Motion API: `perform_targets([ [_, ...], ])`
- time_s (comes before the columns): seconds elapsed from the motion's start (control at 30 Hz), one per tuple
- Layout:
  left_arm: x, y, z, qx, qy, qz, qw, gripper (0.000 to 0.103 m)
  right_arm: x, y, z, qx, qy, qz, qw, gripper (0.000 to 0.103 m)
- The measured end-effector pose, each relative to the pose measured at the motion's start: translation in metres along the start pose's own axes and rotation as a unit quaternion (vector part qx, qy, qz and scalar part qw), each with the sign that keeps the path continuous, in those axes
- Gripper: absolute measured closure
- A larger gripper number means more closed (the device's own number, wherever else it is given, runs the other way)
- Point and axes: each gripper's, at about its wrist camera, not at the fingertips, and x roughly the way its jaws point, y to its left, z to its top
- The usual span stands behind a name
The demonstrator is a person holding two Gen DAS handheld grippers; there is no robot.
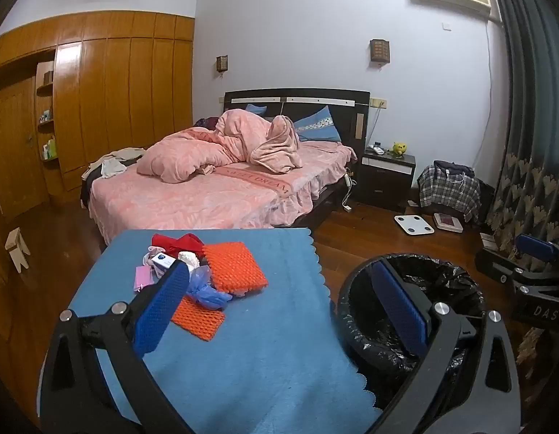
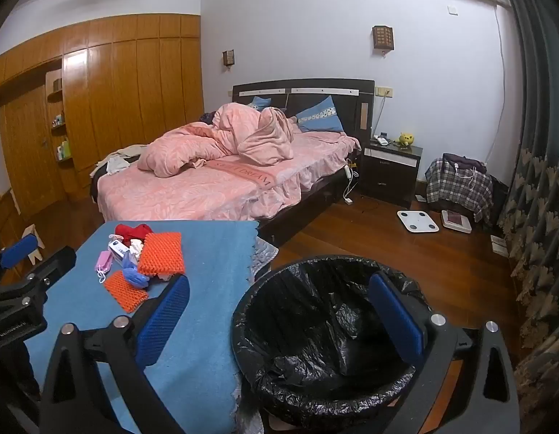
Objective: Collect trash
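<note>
Orange foam nets (image 1: pixel 234 266) — blue cloth (image 1: pixel 265 343)

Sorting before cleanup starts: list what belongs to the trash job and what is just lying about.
Job:
orange foam nets
blue plastic bag
pink face mask
small white box
lined trash bin

Lying about:
white bathroom scale
plaid cloth
pink duvet
yellow plush toy
</note>
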Motion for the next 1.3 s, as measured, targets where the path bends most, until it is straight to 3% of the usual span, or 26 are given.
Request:
perform_targets([
  [1.3, 0.0051, 0.0085, -0.0012, 0.001, 0.002, 0.002, 1.0000, 0.005, 0.0013, 0.0006, -0.0002, -0.001, 0.002, -0.001, 1.000, 0.006],
])
